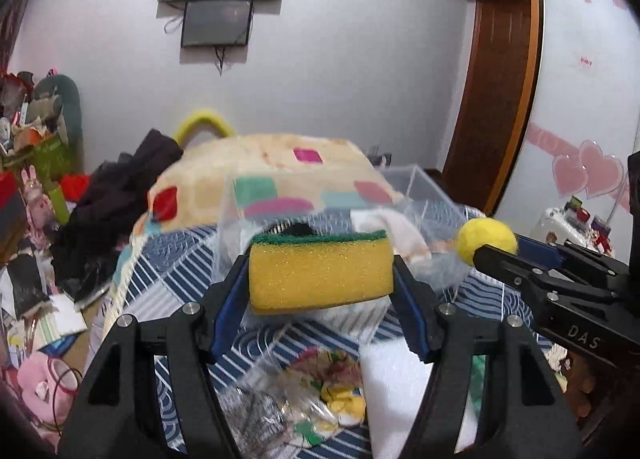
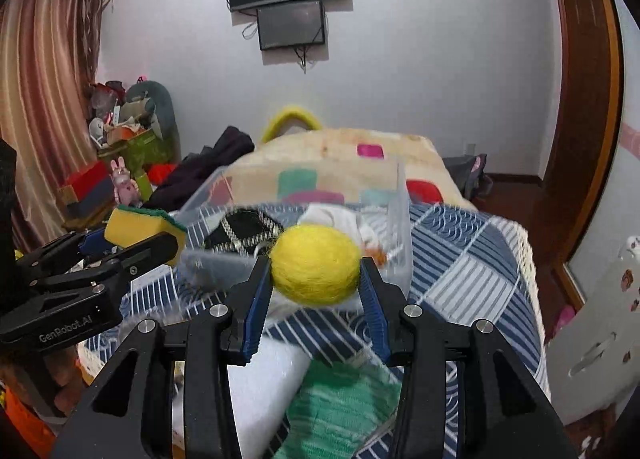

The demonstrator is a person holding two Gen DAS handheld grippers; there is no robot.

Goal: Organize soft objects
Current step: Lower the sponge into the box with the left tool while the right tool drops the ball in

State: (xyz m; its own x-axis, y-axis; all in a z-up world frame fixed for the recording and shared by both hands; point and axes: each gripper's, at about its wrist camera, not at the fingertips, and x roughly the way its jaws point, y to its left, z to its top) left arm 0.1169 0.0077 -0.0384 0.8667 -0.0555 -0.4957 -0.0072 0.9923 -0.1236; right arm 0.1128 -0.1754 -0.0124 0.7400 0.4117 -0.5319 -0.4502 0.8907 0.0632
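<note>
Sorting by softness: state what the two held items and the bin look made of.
Sponge: yellow open-pored foam, green fibrous scouring layer on top. Ball: fuzzy matte yellow, probably felted wool. Bin: clear, glossy, rigid-looking plastic.

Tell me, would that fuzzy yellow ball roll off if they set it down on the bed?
Probably a little. The yellow ball is round, so it could roll, though its fuzzy felt-like surface and the soft quilt should slow it. It looks light and squashy: the right gripper holds it by its sides alone. Dropping it into the clear box seems safer.
</note>
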